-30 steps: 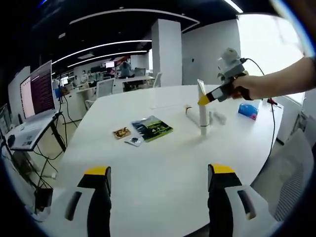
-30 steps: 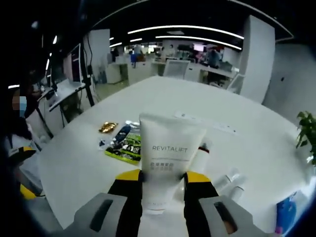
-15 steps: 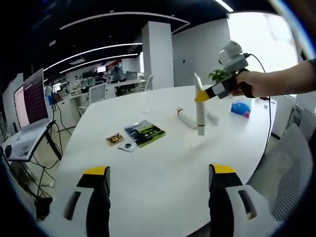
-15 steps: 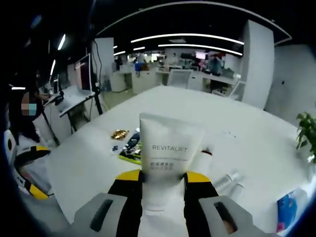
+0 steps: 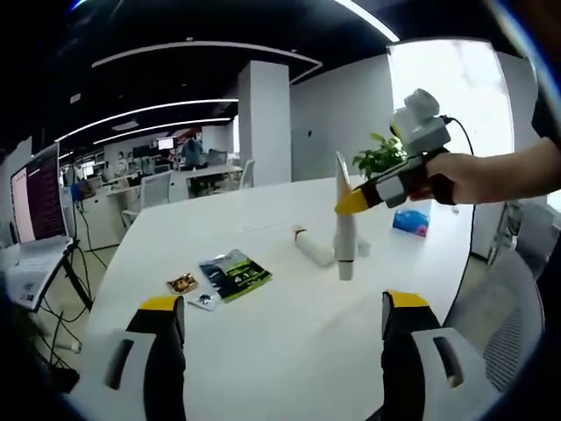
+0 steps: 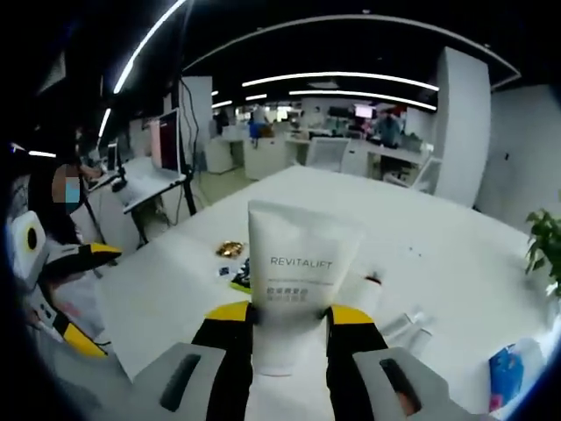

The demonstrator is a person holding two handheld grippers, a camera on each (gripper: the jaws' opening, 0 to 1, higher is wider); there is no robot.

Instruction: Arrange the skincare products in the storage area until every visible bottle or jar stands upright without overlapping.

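Note:
A white tube marked REVITALIFT stands cap down between the jaws of my right gripper, which is shut on it. From the left gripper view the same tube hangs upright over the white table with the right gripper clamped on its upper part. I cannot tell whether its cap touches the table. A white bottle lies on its side just left of it, also seen behind the tube as a bottle. My left gripper is open over the near table edge.
Two small white bottles lie right of the tube. A blue pack sits farther right. A green packet, a gold sachet and a small sachet lie on the left. Office chairs and desks surround the table.
Both views have shifted with the hands. The right gripper has kept its hold on the tube and seems slightly higher over the table. The left gripper stays open.

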